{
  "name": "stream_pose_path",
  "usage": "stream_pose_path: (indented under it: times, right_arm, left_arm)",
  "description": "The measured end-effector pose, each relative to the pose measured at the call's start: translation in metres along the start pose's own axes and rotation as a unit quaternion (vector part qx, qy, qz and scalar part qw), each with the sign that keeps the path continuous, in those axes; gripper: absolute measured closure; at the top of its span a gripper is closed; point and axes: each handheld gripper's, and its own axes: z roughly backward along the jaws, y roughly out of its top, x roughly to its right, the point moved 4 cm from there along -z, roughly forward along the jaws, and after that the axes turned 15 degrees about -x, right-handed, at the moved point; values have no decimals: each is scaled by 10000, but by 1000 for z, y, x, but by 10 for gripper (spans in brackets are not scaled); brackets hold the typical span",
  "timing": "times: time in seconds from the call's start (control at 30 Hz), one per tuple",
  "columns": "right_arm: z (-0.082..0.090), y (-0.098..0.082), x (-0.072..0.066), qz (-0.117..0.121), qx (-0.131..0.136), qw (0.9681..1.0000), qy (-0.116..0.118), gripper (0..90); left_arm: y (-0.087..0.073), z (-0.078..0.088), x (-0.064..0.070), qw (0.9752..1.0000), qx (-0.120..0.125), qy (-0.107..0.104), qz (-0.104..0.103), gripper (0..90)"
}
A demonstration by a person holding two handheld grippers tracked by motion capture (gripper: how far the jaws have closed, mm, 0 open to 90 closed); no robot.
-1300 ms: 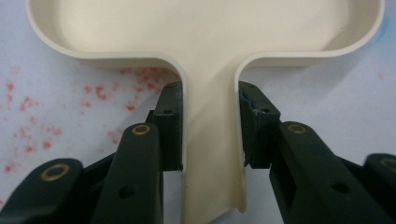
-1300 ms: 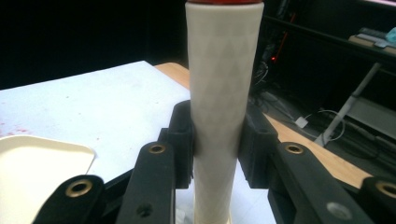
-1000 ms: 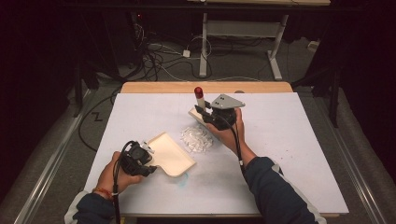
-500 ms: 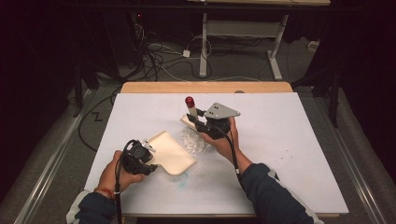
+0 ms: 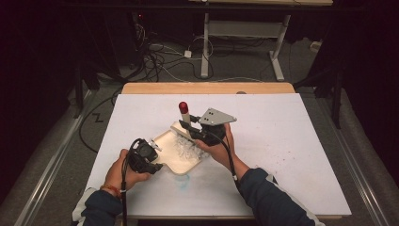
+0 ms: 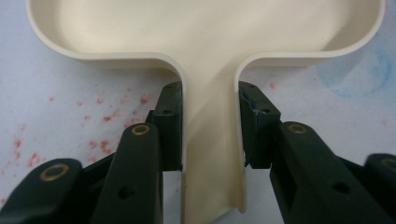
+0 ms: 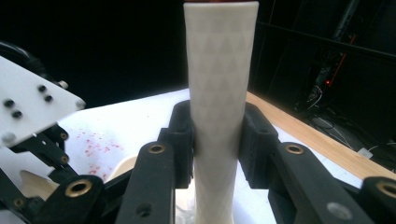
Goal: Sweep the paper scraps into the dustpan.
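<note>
At frame centre, my left gripper (image 5: 149,151) clamps the cream dustpan (image 5: 181,155) handle while my right gripper (image 5: 193,131) clamps the upright brush (image 5: 184,114); next, sweep white scraps (image 5: 184,147) in.

Wooden table (image 5: 207,88) under a white sheet (image 5: 282,150), faintly stained blue (image 5: 182,182) and speckled red (image 6: 107,116). Cream dustpan (image 5: 176,155) flat on the sheet, white crumpled scraps (image 5: 184,147) at its rim.

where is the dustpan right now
In the high view the cream dustpan lies on the white table left of centre, its handle clamped in the left gripper, with the brush at its far edge.
</note>
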Motion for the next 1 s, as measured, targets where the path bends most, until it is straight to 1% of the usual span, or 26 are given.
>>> stream_pose_path:
  times: [0.07, 0.1, 0.17, 0.23, 0.3, 0.33, 0.43, 0.53, 0.57, 0.6, 0.63, 0.67, 0.7, 0.73, 0.77, 0.8, 0.83, 0.9, 0.93, 0.97, 1.0]
  right_arm:
    - [0, 1, -2, -16, -1, 10000, 44, 706]
    - [0, 3, -3, -31, 22, 9999, 99, 705]
    - [0, 7, -10, 5, 54, 9999, 116, 706]
    - [0, 8, -11, 35, 61, 9999, 147, 706]
    - [1, 11, -15, 6, 97, 9997, 241, 706]
    - [1, 12, -16, -5, 103, 9996, 246, 706]
    - [3, 15, -17, 39, 138, 9997, 221, 706]
    - [6, 16, -16, -3, 182, 9996, 207, 706]
    - [11, 18, -14, -56, 247, 9995, 195, 706]
    - [11, 18, -14, -56, 247, 9995, 195, 706]
    - [17, 20, -12, -91, 311, 9994, 139, 706]
    - [17, 20, -12, -91, 311, 9994, 139, 706]
    - [25, 22, -11, -123, 364, 9992, 75, 706]
    - [29, 23, -10, -108, 386, 9992, 47, 706]
    - [32, 24, -9, -143, 404, 9991, 22, 706]
    - [32, 24, -9, -143, 404, 9991, 22, 706]
    - [37, 24, -6, -230, 442, 9988, -30, 705]
    - [40, 23, -3, -299, 431, 9986, -68, 705]
    - [40, 23, -3, -299, 431, 9986, -68, 705]
    - [43, 20, 0, -300, 326, 9989, -142, 705]
    - [43, 20, 0, -300, 326, 9989, -142, 705]
  left_arm:
    - [2, 0, 2, 10000, 2, -10, -1, 635]
    - [3, 0, 3, 10000, -7, 22, -31, 634]
    - [5, -1, 6, 10000, 6, 24, -36, 632]
    - [5, -1, 7, 10000, 10, 8, -43, 632]
    - [5, -2, 8, 10000, 34, 3, -47, 632]
    - [6, -2, 9, 10000, 47, 2, -38, 633]
    - [5, -3, 10, 10000, 33, 34, -45, 633]
    - [4, -3, 10, 10000, 18, 20, -38, 634]
    - [4, -4, 10, 10000, 2, 19, -38, 634]
    - [3, -4, 10, 10000, -5, 20, -42, 634]
    - [1, -6, 10, 10000, -25, 15, -38, 634]
    - [1, -6, 10, 10000, -25, 15, -38, 634]
    - [0, -6, 9, 10000, 17, -10, -10, 634]
    - [0, -6, 9, 10000, 17, -10, -10, 634]
    - [-2, -7, 9, 10000, 13, -2, -3, 634]
    - [-2, -7, 9, 10000, 13, -2, -3, 634]
    - [-1, -7, 9, 10000, -26, 28, -3, 634]
    - [0, -7, 11, 9999, -57, 92, 0, 634]
    - [0, -7, 11, 9999, -57, 92, 0, 634]
    - [-1, -7, 12, 10000, -49, 83, 7, 633]
    - [-1, -7, 12, 10000, -49, 83, 7, 633]
